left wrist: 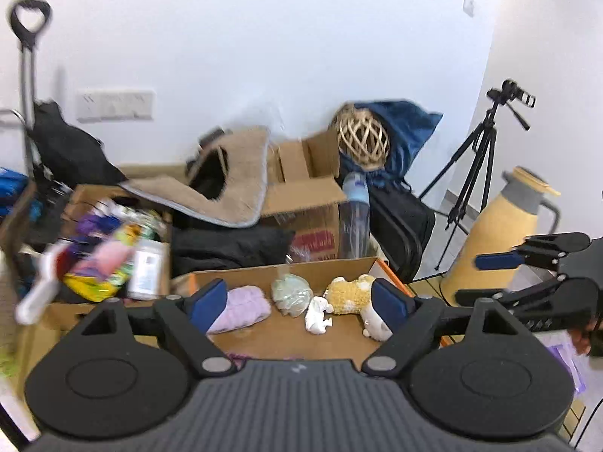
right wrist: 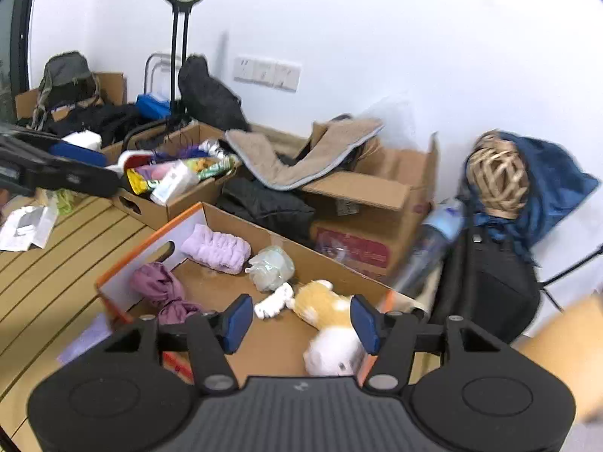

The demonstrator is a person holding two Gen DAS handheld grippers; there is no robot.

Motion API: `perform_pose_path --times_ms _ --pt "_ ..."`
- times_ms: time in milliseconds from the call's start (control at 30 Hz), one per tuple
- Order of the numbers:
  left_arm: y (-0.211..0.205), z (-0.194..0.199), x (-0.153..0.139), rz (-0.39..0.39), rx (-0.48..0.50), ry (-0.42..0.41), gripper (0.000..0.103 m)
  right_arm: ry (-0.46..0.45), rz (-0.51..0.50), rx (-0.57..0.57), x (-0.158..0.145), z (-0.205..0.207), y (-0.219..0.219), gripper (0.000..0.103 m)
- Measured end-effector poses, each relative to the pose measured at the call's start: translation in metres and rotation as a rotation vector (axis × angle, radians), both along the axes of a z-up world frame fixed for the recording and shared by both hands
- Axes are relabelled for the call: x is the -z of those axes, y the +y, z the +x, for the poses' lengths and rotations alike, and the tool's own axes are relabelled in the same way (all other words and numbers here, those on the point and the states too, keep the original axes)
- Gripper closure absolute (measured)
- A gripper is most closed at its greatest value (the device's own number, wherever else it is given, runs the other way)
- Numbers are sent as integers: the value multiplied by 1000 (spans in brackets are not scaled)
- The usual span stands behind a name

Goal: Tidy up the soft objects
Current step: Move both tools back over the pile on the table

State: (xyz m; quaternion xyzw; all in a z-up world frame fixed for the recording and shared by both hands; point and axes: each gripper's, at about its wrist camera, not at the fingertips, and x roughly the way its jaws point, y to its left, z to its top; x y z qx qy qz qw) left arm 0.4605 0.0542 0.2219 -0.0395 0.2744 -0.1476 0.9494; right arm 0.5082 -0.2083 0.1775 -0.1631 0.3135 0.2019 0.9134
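STEP: withdraw from cardboard box (right wrist: 241,354) | left claw (left wrist: 297,303): wide apart, empty | right claw (right wrist: 297,322): parted, empty | plush toy (right wrist: 324,309) at 12 o'clock: lift clear before the next pick

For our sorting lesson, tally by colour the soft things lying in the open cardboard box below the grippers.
Purple: 2, lilac towel and mauve cloth
White: 1, small white toy
Tan and white: 1, plush dog
Pale green: 1, bagged bundle
Total: 5
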Motion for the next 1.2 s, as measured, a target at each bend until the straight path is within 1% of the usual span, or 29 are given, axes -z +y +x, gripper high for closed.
perform_pose_path --times_ms 67,133,167,200,233,267,333,367,400,433,500,533,567,600,633,700,767,800,867,900,967,1000,1067,1133,1200 --pt "4 -33 -7 8 -31 -29 16 -25 14 21 -12 -28 -10 41" --pt "7 -71 -5 7 -73 -60 15 -54 38 45 -16 -60 -17 41" --pt "10 -94 0 -1 -89 -83 14 -72 55 48 -15 -77 -21 41" --pt "12 -117 5 -23 -91 -108 10 -92 74 46 -13 -98 -24 41" --pt "17 -143 11 -58 -79 -133 8 -115 98 42 -8 -119 -27 41" --pt "20 -161 17 -73 -81 -142 7 -137 120 38 -3 -144 -29 39" --pt "21 -206 29 -67 -107 -170 7 -178 145 15 8 -192 -33 38" --pt "22 -227 34 -58 -108 -188 7 -194 150 9 13 -213 -33 35" --pt "22 -247 41 -55 -106 -208 4 -211 151 -3 18 -234 -34 32" --pt "22 -271 50 -62 -113 -227 3 -238 155 -14 25 -260 -34 31" --pt "23 -309 67 -63 -132 -247 2 -280 168 -17 40 -305 -35 26" --pt "26 -328 78 -87 -153 -254 2 -290 180 -23 48 -323 -37 24" --pt "32 -345 88 -119 -173 -245 0 -300 211 -22 58 -344 -39 18" --pt "36 -359 101 -153 -187 -225 0 -299 248 -17 69 -362 -42 16" --pt "39 -372 115 -182 -192 -187 0 -290 284 -18 83 -382 -44 16" --pt "45 -385 131 -183 -179 -148 0 -277 356 18 108 -412 -45 16" --pt "45 -385 132 -135 -164 -141 0 -233 397 30 124 -425 -42 16" --pt "44 -383 131 -114 -165 -154 0 -211 397 19 129 -427 -40 16" --pt "43 -377 129 -112 -172 -174 0 -214 385 30 139 -428 -33 16" --pt "42 -371 130 -114 -184 -172 0 -212 363 37 142 -428 -28 17" --pt "39 -362 138 -104 -214 -165 0 -246 318 35 149 -429 -18 17" --pt "36 -355 143 -91 -230 -157 0 -250 317 46 150 -427 -15 17" --pt "35 -338 150 -71 -251 -153 0 -231 351 54 151 -416 -12 17" --pt "35 -315 156 -73 -265 -148 0 -202 374 64 151 -397 -9 17" --pt "34 -284 161 -80 -270 -127 0 -181 382 85 151 -371 -2 17"
